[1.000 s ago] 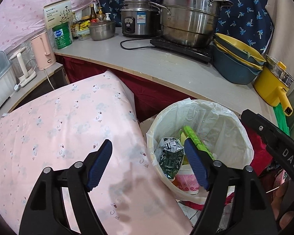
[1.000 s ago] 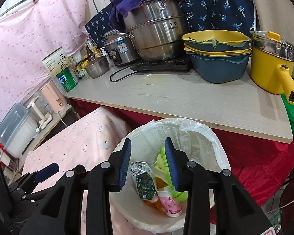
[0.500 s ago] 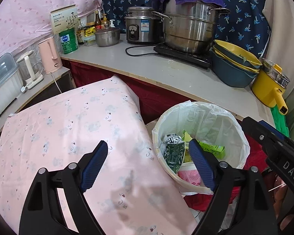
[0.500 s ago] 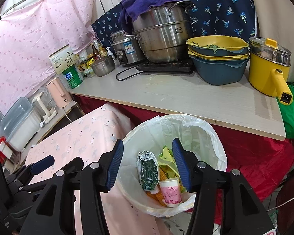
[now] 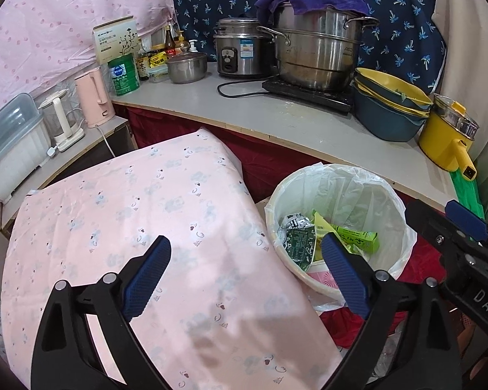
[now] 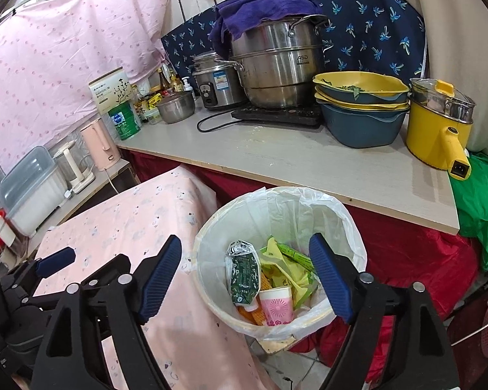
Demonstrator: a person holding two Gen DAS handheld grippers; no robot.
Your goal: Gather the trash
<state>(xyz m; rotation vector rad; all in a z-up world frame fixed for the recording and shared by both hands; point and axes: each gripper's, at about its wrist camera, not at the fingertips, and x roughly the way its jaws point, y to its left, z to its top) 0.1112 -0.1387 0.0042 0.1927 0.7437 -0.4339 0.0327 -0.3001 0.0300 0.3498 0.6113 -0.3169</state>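
Hovering both grippers spread wide and empty: right gripper (image 6: pixel 245 274) centred over the bin (image 6: pixel 348 227) at lower centre of its frame, left gripper (image 5: pixel 244 276) straddling the pink cloth (image 5: pixel 146 211) and bin rim, lower centre. I judge the drop done. Trash sits inside the crinkled white liner: foil pouch (image 6: pixel 244 273), glossy green wrappers (image 6: pixel 286 266), paper cup (image 6: pixel 276 305).

Ahead of me the pale worktop (image 6: pixel 309 159) carries a steel steamer pot (image 6: pixel 276 71) on a black hob (image 6: pixel 276 115), stacked basins (image 6: pixel 361 120) and a yellow pot (image 6: pixel 436 130).
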